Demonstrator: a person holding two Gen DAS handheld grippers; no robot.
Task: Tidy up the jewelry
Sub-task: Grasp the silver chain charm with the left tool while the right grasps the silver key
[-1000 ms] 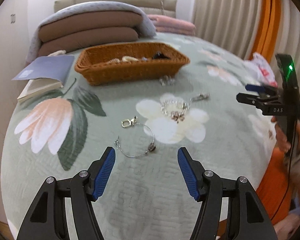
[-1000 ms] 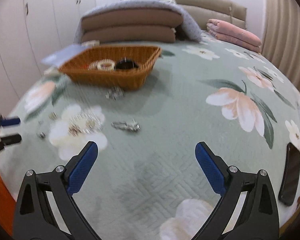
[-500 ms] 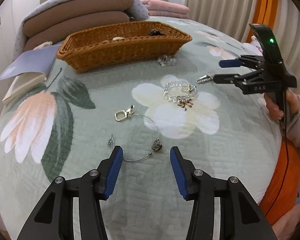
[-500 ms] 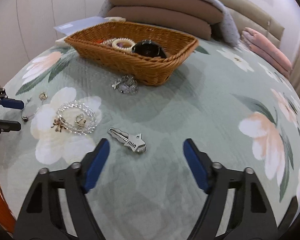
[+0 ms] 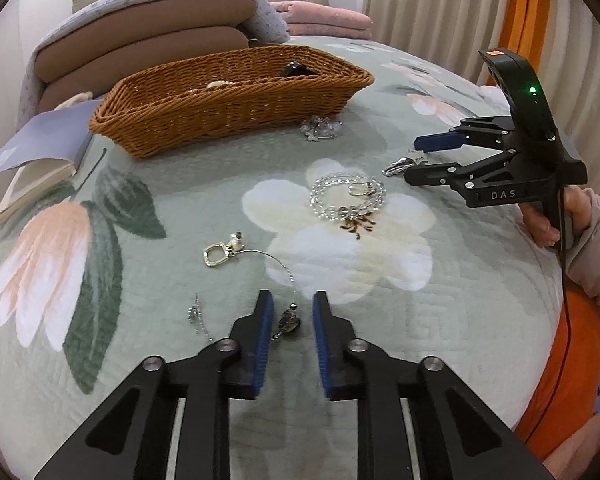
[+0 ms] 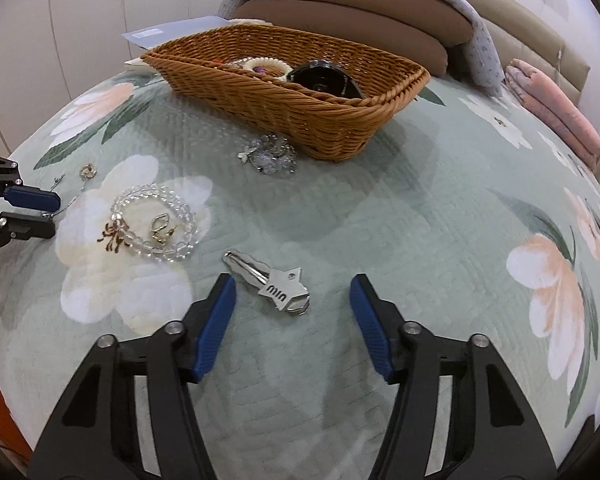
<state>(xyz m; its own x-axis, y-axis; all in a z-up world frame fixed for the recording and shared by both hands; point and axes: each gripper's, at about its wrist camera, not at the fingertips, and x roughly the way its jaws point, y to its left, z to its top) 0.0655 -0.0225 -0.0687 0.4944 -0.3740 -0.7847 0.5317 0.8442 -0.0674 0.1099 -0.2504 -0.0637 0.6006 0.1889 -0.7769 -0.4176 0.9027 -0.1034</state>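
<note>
A thin wire necklace (image 5: 278, 266) with a dark pendant (image 5: 289, 322) lies on the floral bedspread. My left gripper (image 5: 290, 312) straddles the pendant, jaws narrowed but apart from it. A silver star hair clip (image 6: 270, 282) lies just in front of my open right gripper (image 6: 292, 300), between its fingers. A clear bead bracelet (image 6: 154, 222) with a gold earring inside it lies left of the clip. A wicker basket (image 6: 300, 116) at the back holds a pearl bracelet and a dark watch. A crystal piece (image 6: 270, 154) lies before the basket.
A gold clasp charm (image 5: 216, 254) and a small silver earring (image 5: 194, 314) lie near the necklace. A book and papers (image 5: 40, 148) sit left of the basket. Stacked pillows (image 5: 148, 48) are behind it. The bed edge drops off near both grippers.
Both grippers moved forward and down toward the bed. The left jaws narrowed around the necklace pendant. The right gripper came close over the star clip and narrowed slightly.
</note>
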